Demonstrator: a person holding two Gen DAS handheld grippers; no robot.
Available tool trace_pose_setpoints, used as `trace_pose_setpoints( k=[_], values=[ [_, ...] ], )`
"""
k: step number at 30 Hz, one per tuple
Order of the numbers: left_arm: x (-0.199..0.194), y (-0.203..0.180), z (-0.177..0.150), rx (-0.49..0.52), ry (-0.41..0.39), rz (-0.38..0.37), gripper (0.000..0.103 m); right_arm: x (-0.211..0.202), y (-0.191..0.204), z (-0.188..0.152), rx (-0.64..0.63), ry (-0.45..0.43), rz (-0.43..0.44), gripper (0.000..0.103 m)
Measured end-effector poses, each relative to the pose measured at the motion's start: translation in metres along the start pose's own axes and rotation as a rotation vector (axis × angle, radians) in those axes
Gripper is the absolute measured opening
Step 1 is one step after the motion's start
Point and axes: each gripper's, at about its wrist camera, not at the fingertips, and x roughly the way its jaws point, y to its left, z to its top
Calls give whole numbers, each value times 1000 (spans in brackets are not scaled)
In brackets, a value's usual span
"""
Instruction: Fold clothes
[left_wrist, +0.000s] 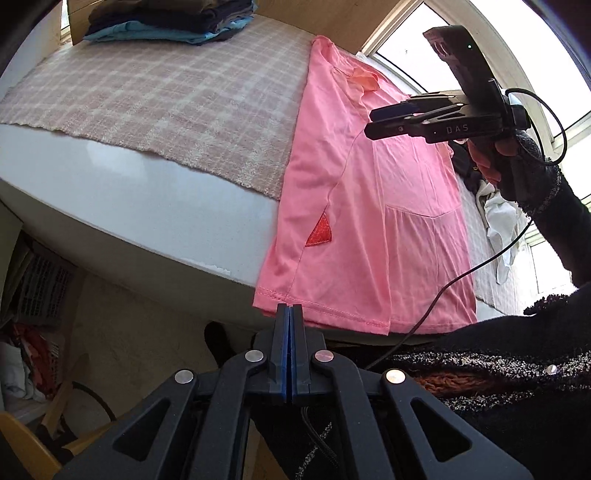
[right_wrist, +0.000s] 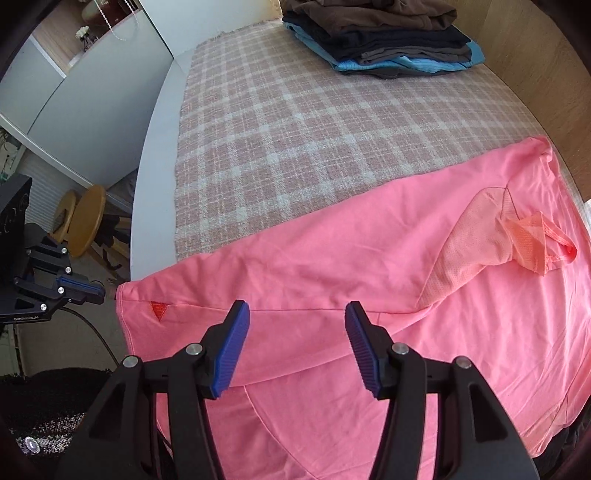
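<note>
Right hand-held gripper (right_wrist: 297, 345) wide open, empty, over pink shirt (right_wrist: 332, 280). Left hand-held gripper (left_wrist: 289, 314) closed, empty, just off hem. Shirt lies flat on checked blanket (right_wrist: 295, 129).

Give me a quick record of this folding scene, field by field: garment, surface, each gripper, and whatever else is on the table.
garment: pink shirt, spread flat, hem hanging over the table edge
surface: plaid cloth on a white table
left gripper: shut, empty, at the shirt hem
right gripper: open, above the shirt
done pile: stack of folded clothes at the far end
other: white and dark clothes beyond the shirt
</note>
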Motion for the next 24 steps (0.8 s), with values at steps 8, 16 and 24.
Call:
trace_pose_setpoints(
  k=[8, 16, 24],
  values=[
    [17, -27, 23, 154, 74, 97, 0, -34, -15, -50, 210, -114, 91, 53],
    [29, -124, 50, 409, 65, -56, 0, -192, -149, -219, 758, -323, -178, 53],
    [83, -231, 31, 666, 207, -234, 0, -234, -162, -316, 863, -294, -356, 53]
  ],
)
